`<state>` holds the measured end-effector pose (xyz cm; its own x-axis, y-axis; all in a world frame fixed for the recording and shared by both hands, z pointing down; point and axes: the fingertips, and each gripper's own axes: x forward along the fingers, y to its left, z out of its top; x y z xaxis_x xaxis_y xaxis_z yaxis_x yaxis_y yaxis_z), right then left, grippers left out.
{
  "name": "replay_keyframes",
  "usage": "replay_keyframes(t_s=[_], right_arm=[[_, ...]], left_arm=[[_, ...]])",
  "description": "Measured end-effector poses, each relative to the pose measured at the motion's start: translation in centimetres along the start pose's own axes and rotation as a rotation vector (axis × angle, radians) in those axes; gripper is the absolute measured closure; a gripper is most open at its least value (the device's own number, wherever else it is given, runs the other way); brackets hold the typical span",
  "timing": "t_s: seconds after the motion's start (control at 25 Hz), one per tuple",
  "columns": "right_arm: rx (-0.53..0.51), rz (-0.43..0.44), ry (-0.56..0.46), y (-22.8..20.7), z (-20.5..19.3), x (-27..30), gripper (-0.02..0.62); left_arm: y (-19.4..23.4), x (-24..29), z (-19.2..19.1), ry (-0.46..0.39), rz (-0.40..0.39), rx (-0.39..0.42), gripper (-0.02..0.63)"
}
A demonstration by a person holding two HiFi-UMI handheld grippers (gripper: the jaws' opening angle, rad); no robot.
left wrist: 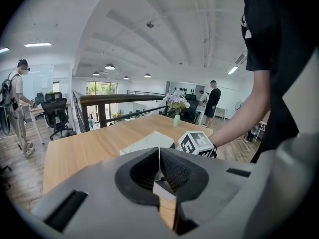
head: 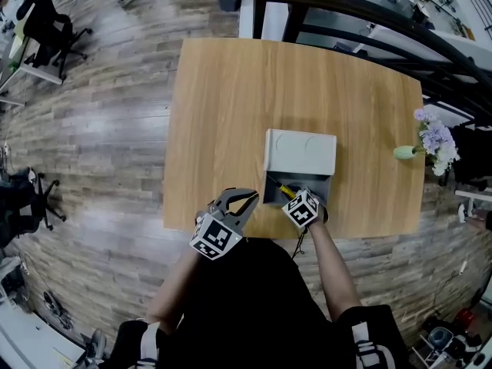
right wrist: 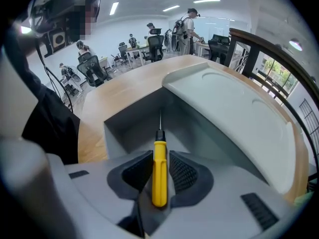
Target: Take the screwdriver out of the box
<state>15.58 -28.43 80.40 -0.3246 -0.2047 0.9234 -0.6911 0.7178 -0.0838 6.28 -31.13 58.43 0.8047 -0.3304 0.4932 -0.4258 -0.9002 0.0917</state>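
Note:
A grey box (head: 301,152) sits near the front edge of the wooden table (head: 231,98), its open compartment facing me. The yellow-handled screwdriver (right wrist: 159,176) is clamped between the pads of my right gripper (right wrist: 160,158), its thin shaft pointing into the box's cavity (right wrist: 134,123). In the head view the right gripper (head: 292,197) is at the compartment's mouth, the screwdriver (head: 285,191) showing just above its marker cube. My left gripper (head: 252,197) hovers left of the box, at the table's front edge; its jaws (left wrist: 159,158) are shut with nothing between them.
A small green vase of purple flowers (head: 430,141) stands at the table's right edge. A dark railing (head: 361,14) runs behind the table. Office chairs (head: 46,21) stand on the wooden floor at left. People (left wrist: 213,96) stand in the distance.

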Motion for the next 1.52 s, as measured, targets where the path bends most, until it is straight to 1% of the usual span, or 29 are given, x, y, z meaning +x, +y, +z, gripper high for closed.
replay_keyframes(t_s=[0.16, 0.28, 0.4, 0.68, 1.04, 1.28, 1.52], right_arm=[[-0.004, 0.008, 0.014, 0.0, 0.0, 0.5, 0.483], [-0.008, -0.002, 0.024, -0.1, 0.0, 0.7, 0.483], [-0.007, -0.019, 0.025, -0.4, 0.0, 0.7, 0.505], [-0.013, -0.013, 0.032, -0.3, 0.0, 0.6, 0.508], [-0.055, -0.012, 0.042, 0.0, 0.2, 0.1, 0.509], [-0.088, -0.034, 0.044, -0.2, 0.3, -1.4, 0.509], [-0.101, -0.079, 0.035, -0.3, -0.2, -2.9, 0.509]], left_arm=[[-0.1, 0.1, -0.2, 0.013, 0.0, 0.006, 0.578], [0.1, 0.1, -0.2, 0.011, 0.004, 0.002, 0.578], [0.4, 0.2, -0.1, 0.012, 0.008, 0.001, 0.578], [0.5, 0.1, 0.7, 0.0, 0.014, 0.011, 0.578], [-0.4, -0.6, 1.0, -0.005, 0.008, 0.035, 0.578], [-1.3, -0.8, 1.6, -0.019, 0.002, 0.06, 0.578], [-2.8, -1.3, 1.8, -0.03, -0.003, 0.073, 0.578]])
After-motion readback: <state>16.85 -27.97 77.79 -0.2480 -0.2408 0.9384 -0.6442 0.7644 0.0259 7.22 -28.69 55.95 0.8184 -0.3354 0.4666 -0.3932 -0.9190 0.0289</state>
